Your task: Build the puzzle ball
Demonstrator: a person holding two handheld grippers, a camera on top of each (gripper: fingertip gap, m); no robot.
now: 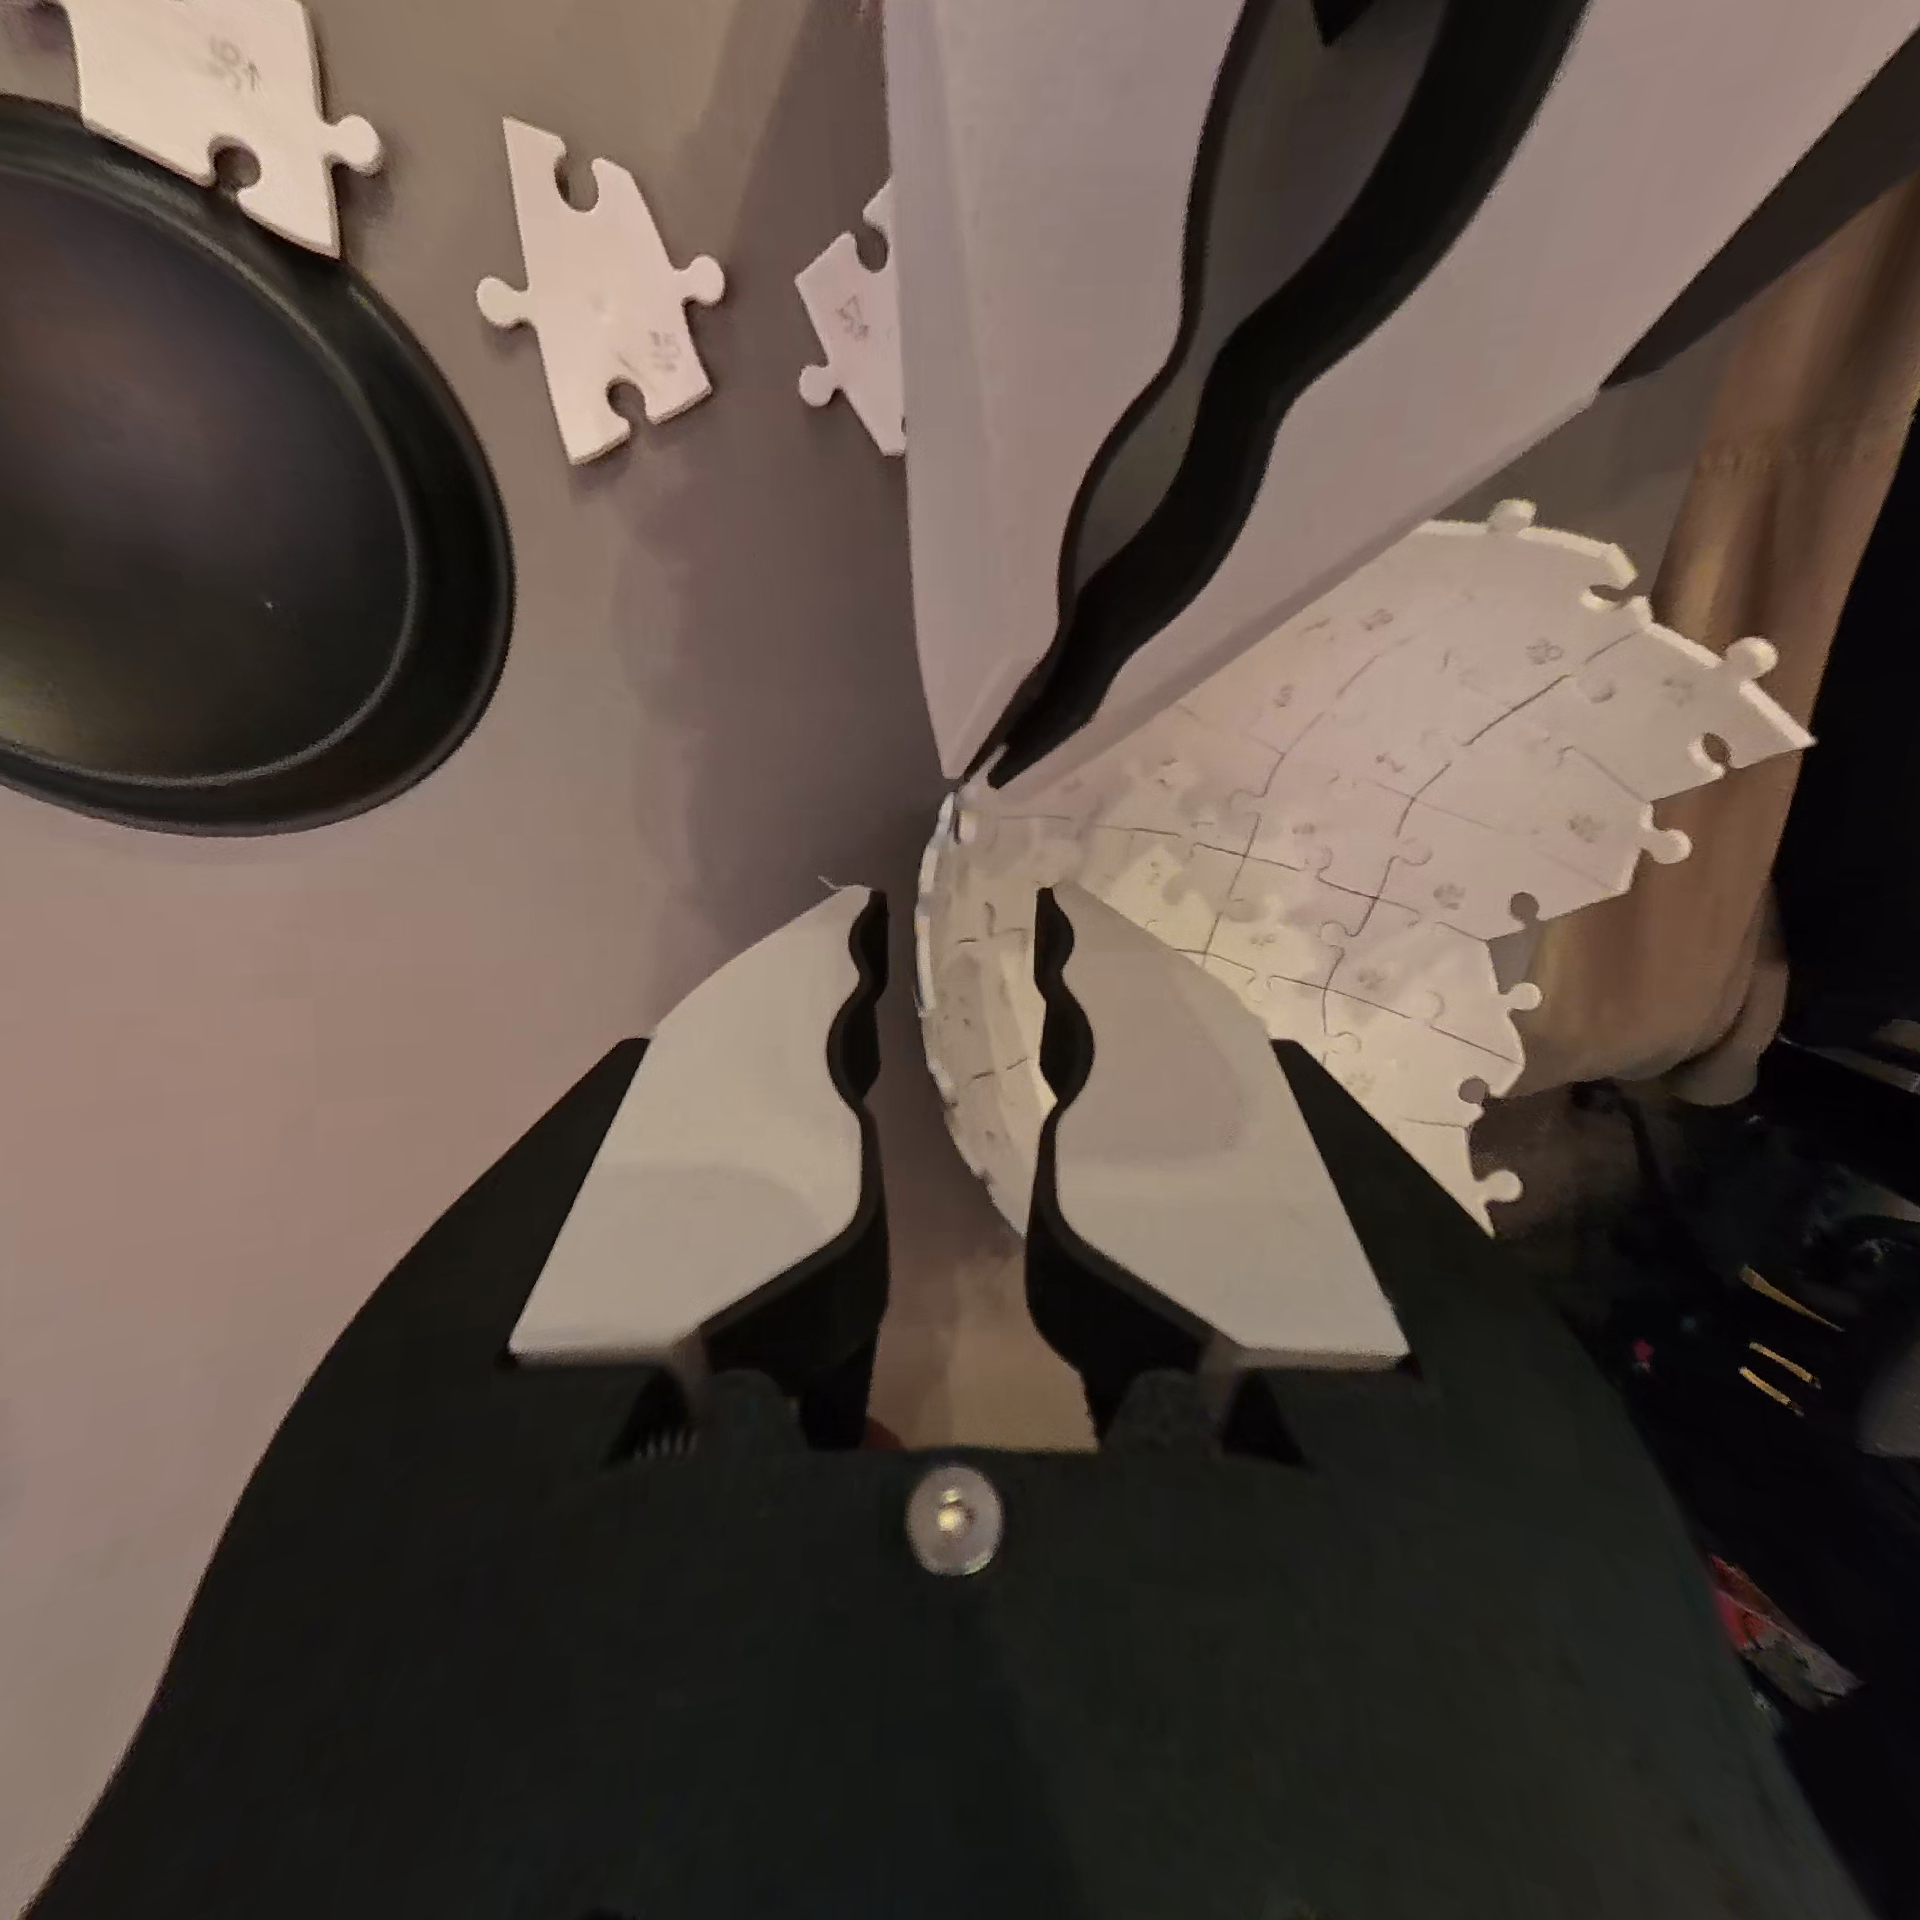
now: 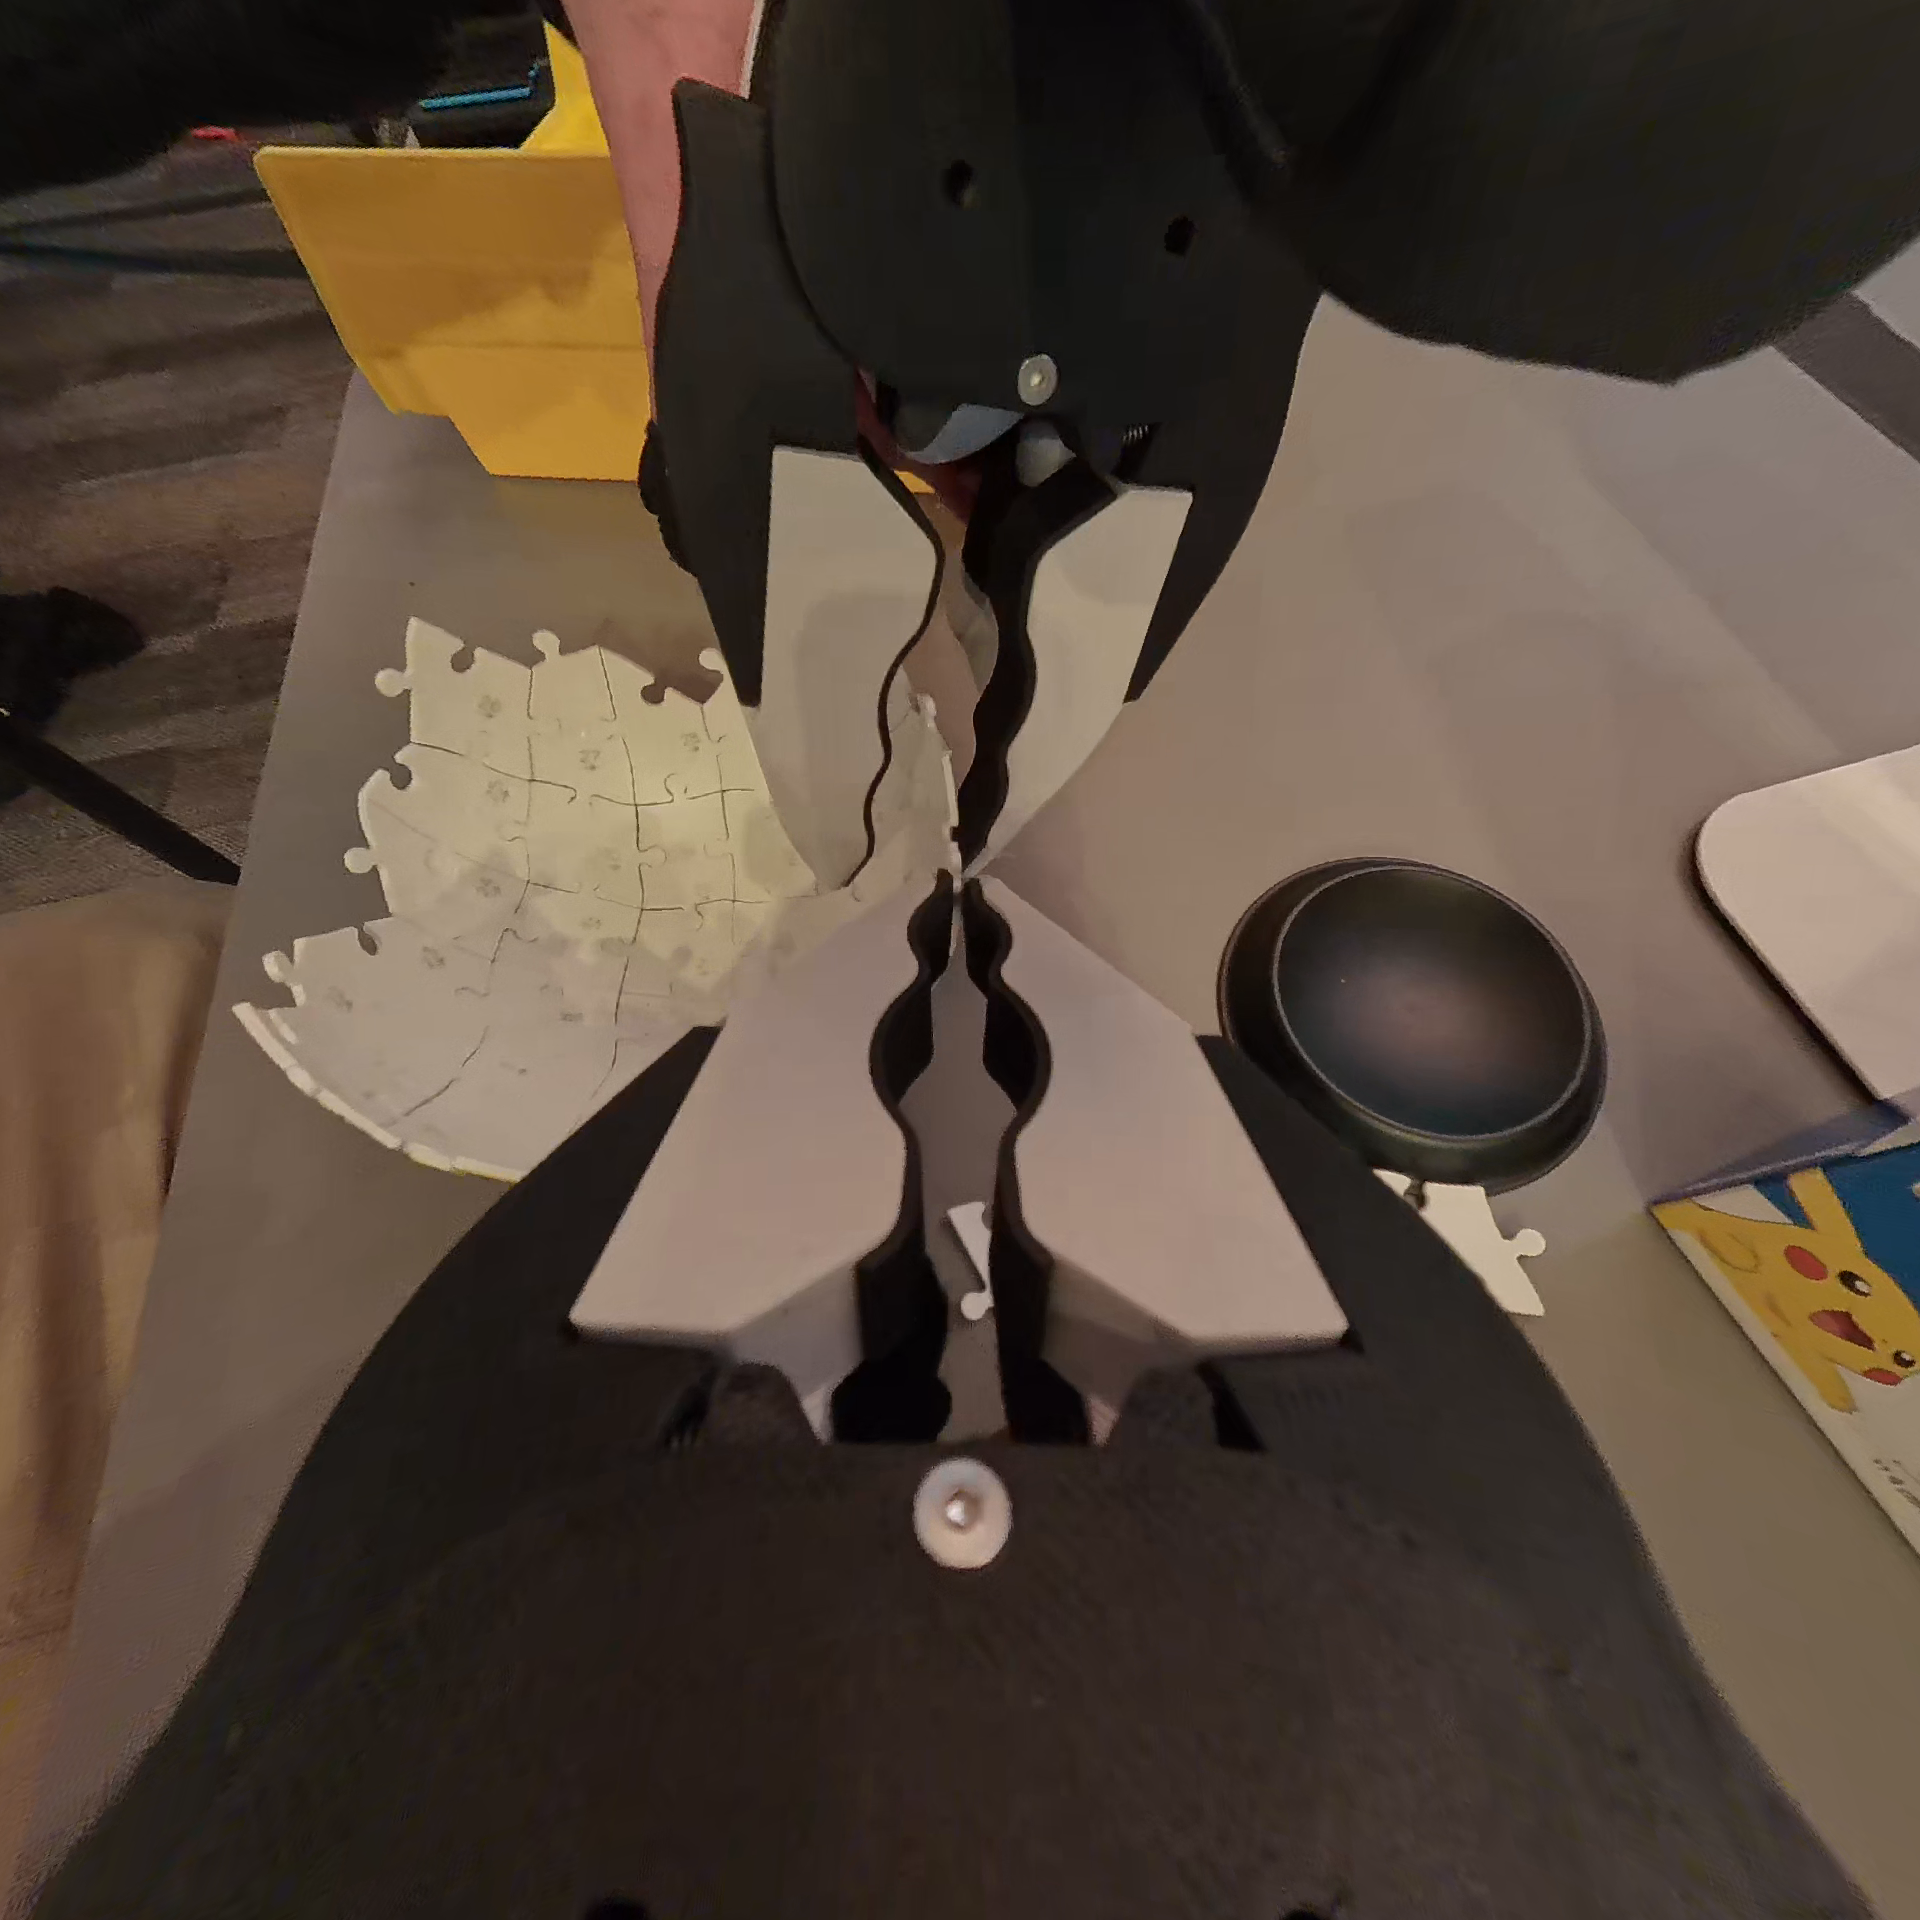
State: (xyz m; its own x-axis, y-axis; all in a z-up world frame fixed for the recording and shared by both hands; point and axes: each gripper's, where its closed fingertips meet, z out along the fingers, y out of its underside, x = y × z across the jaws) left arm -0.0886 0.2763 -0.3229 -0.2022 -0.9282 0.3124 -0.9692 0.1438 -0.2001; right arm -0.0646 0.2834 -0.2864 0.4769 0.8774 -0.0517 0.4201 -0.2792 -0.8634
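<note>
Jaws of the left gripper (image 1: pixel 956 914) stand slightly parted astride the rim of the half-built puzzle ball (image 1: pixel 1351 862), seemingly pinching it; those of the right gripper (image 2: pixel 958 894) meet tip-first on that rim, just ahead. Squeezing or twisting there could pop seams, since the curved shell looks flimsy. Loose pieces (image 1: pixel 603 291) wait beyond.

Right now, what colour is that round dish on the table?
Black, glossy inside; the round dish shows best in the right wrist view.

Both grippers pinching puzzle ball (image 2: pixel 540 883) rim
</note>
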